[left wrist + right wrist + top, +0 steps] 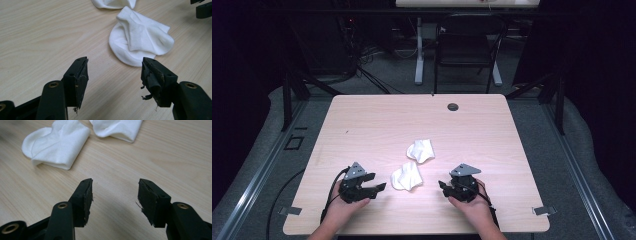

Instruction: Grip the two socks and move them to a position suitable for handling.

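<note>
Now | left gripper (381, 187) spread, empty | right gripper (442, 184) spread, empty | socks (407, 176) plain white

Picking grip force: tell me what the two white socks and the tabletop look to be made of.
Near sock: soft white knit fabric, likely cotton blend; ribbed cuff and limp folds show. Far sock: same white cloth look, crumpled. Table: pale wood-grain surface, probably laminate, smooth and matte.

Both forearms come in from the near edge, each hand wrapped around its tongs. The left tongs (379, 187) point inward to the right, jaws wide apart and empty. The right tongs (443, 186) point inward to the left, jaws likewise spread with nothing between them.
</note>
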Available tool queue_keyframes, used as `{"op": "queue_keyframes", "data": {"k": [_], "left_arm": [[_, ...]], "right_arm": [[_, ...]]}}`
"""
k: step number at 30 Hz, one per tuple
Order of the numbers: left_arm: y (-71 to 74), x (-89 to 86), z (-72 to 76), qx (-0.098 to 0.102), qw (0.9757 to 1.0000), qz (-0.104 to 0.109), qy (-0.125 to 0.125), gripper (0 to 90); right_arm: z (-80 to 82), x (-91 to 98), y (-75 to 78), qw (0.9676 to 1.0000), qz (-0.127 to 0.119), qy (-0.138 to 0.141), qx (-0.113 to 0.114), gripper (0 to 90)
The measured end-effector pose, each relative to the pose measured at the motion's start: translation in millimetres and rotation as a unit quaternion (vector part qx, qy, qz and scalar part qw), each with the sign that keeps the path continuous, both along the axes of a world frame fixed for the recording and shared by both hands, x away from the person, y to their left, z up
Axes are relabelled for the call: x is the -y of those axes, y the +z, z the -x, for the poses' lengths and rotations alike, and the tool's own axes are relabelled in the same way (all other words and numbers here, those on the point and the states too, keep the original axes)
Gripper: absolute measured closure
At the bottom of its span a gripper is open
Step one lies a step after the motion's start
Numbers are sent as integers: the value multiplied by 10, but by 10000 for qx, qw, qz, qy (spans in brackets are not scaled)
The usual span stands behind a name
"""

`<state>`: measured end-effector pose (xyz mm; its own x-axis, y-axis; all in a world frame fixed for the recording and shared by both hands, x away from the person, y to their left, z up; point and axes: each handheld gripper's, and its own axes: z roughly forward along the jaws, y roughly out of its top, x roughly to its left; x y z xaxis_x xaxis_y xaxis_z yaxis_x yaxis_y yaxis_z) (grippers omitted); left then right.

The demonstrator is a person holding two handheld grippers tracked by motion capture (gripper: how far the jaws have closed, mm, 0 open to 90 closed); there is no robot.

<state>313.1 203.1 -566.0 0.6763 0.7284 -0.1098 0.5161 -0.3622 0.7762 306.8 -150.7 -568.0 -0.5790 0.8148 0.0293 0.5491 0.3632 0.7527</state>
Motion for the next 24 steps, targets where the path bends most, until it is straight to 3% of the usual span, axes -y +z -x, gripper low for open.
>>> {"op": "queue_keyframes", "data": {"k": [3, 4, 9, 13, 24], "left_arm": [[-16, 10, -22, -115, 9999, -44, 68, 383], [-23, 12, -28, -160, 9998, 30, 66, 383], [-39, 17, -48, -152, 9998, 29, 143, 383], [-48, 3, -70, -283, 9993, 113, 214, 392], [-51, -11, -88, -265, 9993, 120, 238, 410]], "right_arm": [[-4, -7, -9, 9999, -72, 29, -110, 466], [-2, -10, -13, 9998, -111, 17, -141, 466], [-3, -16, -31, 9996, -74, 61, -275, 486], [-5, -12, -48, 9996, -101, 20, -278, 491], [-17, 5, -60, 9993, -190, -17, -317, 515]]}}
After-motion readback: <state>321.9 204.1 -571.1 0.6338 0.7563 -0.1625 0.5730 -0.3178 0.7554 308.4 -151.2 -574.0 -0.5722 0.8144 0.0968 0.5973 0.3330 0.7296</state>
